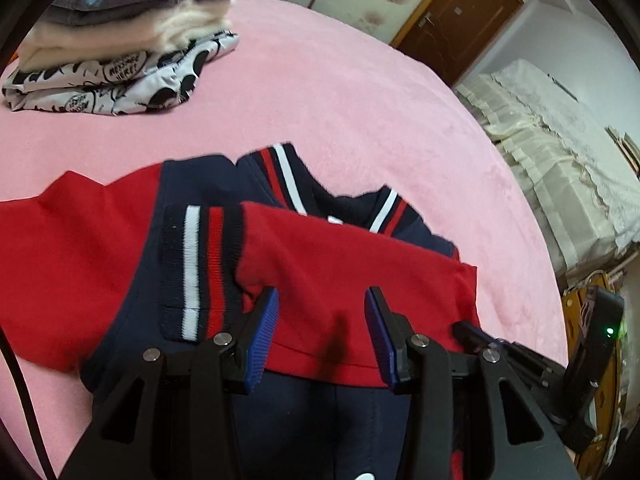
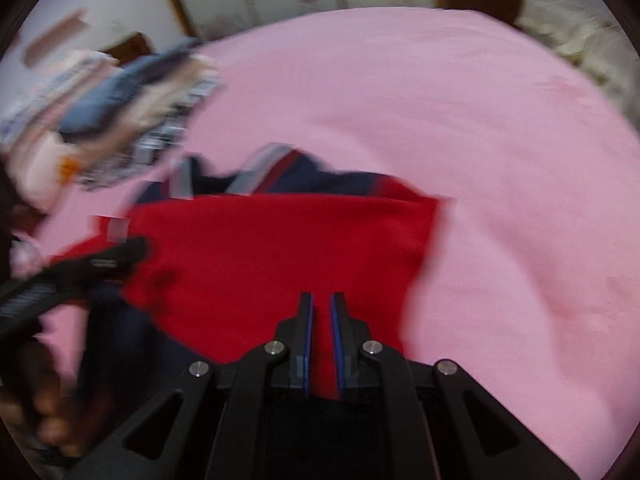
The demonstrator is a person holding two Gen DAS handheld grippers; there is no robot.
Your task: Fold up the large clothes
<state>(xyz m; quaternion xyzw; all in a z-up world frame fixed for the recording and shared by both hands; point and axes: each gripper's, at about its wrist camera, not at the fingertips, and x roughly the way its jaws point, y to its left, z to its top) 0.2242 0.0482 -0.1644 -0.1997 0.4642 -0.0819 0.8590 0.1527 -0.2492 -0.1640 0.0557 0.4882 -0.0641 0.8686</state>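
Left wrist view: the jacket [image 1: 340, 272] lies mid-blanket [image 1: 360, 100], below the folded pile [image 1: 120, 40]; left gripper [image 1: 322, 336] gapes empty, right gripper [image 2: 321, 344] pinches red cloth; lay that sleeve flat, smoothing creases

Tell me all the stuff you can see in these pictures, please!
jacket: one, red and navy with white and red stripes, lying on the bed near the grippers.
pile of folded clothes: one stack, blue-grey on top, cream below, black-and-white print at the bottom, far left corner of the bed.
bed cover: one, pink, under everything.
door: one, brown, far wall.
lace-covered furniture: cream, right of the bed.
left gripper: black with blue fingers, held apart over the red sleeve.
right gripper: black with blue fingers, nearly together, red cloth between them.
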